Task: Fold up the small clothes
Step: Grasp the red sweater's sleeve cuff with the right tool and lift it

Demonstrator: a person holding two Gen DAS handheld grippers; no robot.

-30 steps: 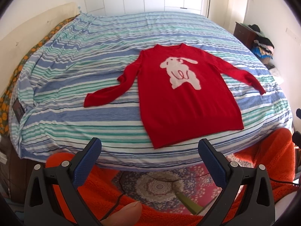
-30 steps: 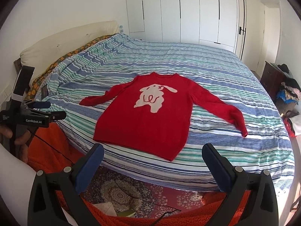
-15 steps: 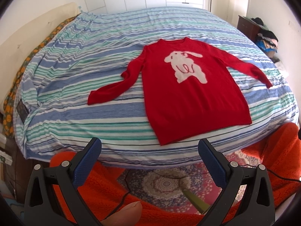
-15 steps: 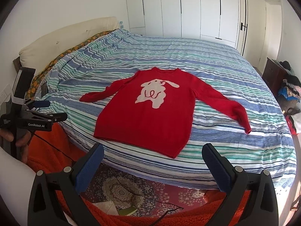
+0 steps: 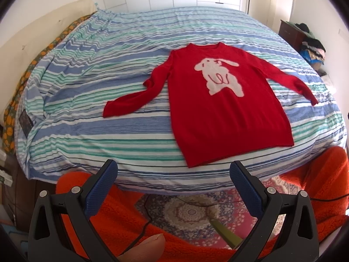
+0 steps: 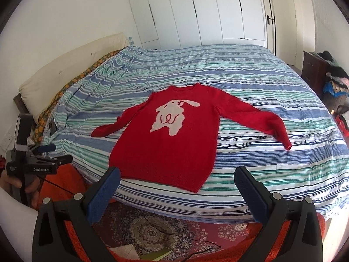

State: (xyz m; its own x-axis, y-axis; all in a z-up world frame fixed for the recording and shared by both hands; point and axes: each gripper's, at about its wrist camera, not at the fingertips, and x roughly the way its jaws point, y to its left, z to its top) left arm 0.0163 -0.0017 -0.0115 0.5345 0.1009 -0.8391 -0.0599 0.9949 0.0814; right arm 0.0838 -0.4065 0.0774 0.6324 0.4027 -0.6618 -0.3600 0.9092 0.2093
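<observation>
A red sweater (image 5: pixel 220 113) with a white rabbit on its front lies flat, face up, on the striped bed, both sleeves spread out; it also shows in the right wrist view (image 6: pixel 174 144). Its hem lies near the bed's front edge. My left gripper (image 5: pixel 173 170) is open and empty, held just short of the bed's edge below the hem. My right gripper (image 6: pixel 177 175) is open and empty, also short of the bed, in front of the hem. The left gripper (image 6: pixel 43 150) also appears at the left of the right wrist view.
The bed (image 5: pixel 91 118) has a blue, green and white striped cover (image 6: pixel 272 170). An orange fleece (image 5: pixel 122 214) and a patterned rug (image 5: pixel 189 214) lie below the bed's edge. A dark nightstand with piled clothes (image 6: pixel 327 74) stands at the right. White wardrobes (image 6: pixel 207 15) line the back wall.
Both grippers have moved closer to the bed and the sweater; the sweater looks larger and its hem is nearer the fingers. Both stay open. The sweater has not moved.
</observation>
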